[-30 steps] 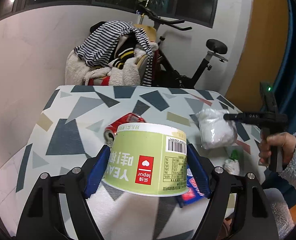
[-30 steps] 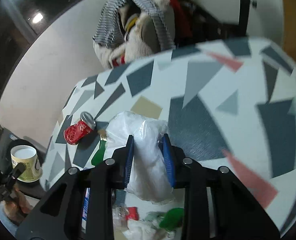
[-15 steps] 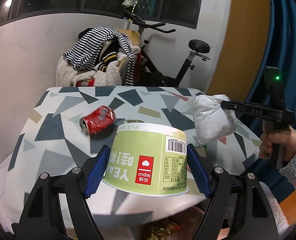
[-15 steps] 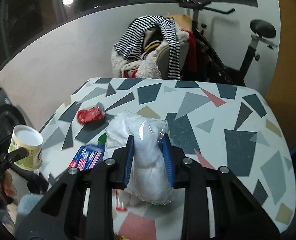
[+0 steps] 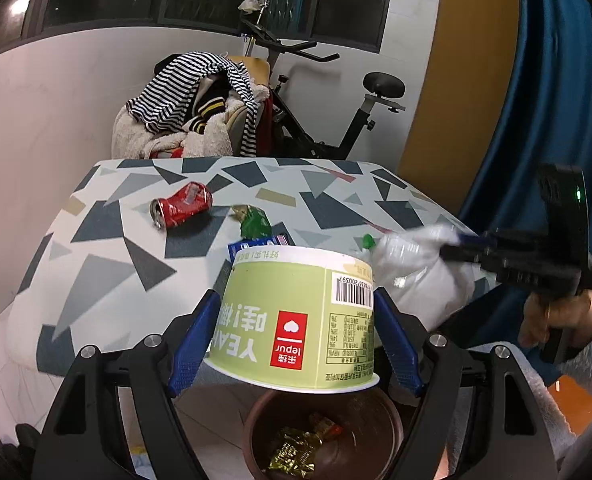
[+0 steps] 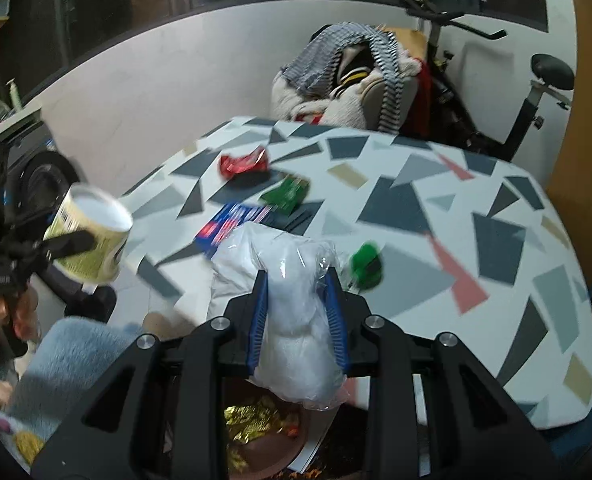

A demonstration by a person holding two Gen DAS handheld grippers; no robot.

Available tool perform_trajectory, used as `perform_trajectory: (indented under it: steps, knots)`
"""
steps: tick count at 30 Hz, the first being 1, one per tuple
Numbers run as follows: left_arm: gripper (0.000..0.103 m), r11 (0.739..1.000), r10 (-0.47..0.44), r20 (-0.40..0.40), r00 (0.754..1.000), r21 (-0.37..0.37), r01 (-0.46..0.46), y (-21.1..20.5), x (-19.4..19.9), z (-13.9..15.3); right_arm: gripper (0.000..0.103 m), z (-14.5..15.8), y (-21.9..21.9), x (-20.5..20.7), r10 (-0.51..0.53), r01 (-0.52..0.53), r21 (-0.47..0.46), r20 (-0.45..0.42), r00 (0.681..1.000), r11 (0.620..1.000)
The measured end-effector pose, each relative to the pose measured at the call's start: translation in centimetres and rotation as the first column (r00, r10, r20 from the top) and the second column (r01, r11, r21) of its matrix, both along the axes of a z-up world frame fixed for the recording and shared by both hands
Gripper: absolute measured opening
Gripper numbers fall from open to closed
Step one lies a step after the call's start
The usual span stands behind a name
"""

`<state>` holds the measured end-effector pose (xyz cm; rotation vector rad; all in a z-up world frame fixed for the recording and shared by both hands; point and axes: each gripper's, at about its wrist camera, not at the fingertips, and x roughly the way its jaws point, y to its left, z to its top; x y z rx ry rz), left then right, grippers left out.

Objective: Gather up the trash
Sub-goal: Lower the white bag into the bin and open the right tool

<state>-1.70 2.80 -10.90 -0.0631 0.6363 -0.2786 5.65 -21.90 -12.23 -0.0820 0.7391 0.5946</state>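
My left gripper is shut on a green paper tub, holding it by its sides just above a brown bin with gold wrappers inside. My right gripper is shut on a white plastic bag, also above the brown bin. On the patterned table lie a crushed red can, a green wrapper and a blue packet. A small green scrap lies near the table's front edge. In the left wrist view the right gripper with its white plastic bag shows at the right.
A chair piled with striped clothes and an exercise bike stand beyond the table. A blue curtain hangs at the right. A person's hand in a fuzzy sleeve holds the right gripper.
Both grippers have drawn back from the table toward its near edge, carrying the tub and the bag. The brown bin has come into view beneath them.
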Motion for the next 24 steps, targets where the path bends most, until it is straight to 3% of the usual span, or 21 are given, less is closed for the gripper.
perform_trajectory:
  steps: [5, 11, 16, 21, 24]
  knots:
    - [0.075, 1.000, 0.017, -0.015, 1.000, -0.022, -0.017, 0.0, -1.4, -0.8, 0.031, -3.3, 1.8, -2.3, 0.054, -0.056, -0.026, -0.071, 0.996, 0.998]
    - [0.075, 0.998, 0.046, -0.035, 0.998, -0.034, -0.048, 0.5, -2.3, -1.8, 0.031, -9.5, 4.8, -4.5, 0.105, -0.117, -0.056, -0.186, 0.977, 0.992]
    - [0.075, 0.998, 0.055, -0.052, 0.997, -0.041, -0.057, 0.6, -2.7, -2.7, 0.031, -14.2, 6.9, -4.3, 0.089, -0.124, -0.123, -0.257, 0.962, 0.985]
    - [0.075, 0.997, 0.060, -0.054, 0.997, -0.039, -0.062, 0.6, -3.0, -3.2, 0.032, -17.6, 7.6, -3.4, 0.050, -0.096, -0.107, -0.372, 0.927, 0.990]
    - [0.075, 0.997, 0.060, -0.065, 0.996, -0.040, -0.063, 0.6, -3.0, -3.6, 0.037, -18.3, 8.0, -3.4, 0.051, -0.103, -0.114, -0.392, 0.919, 0.988]
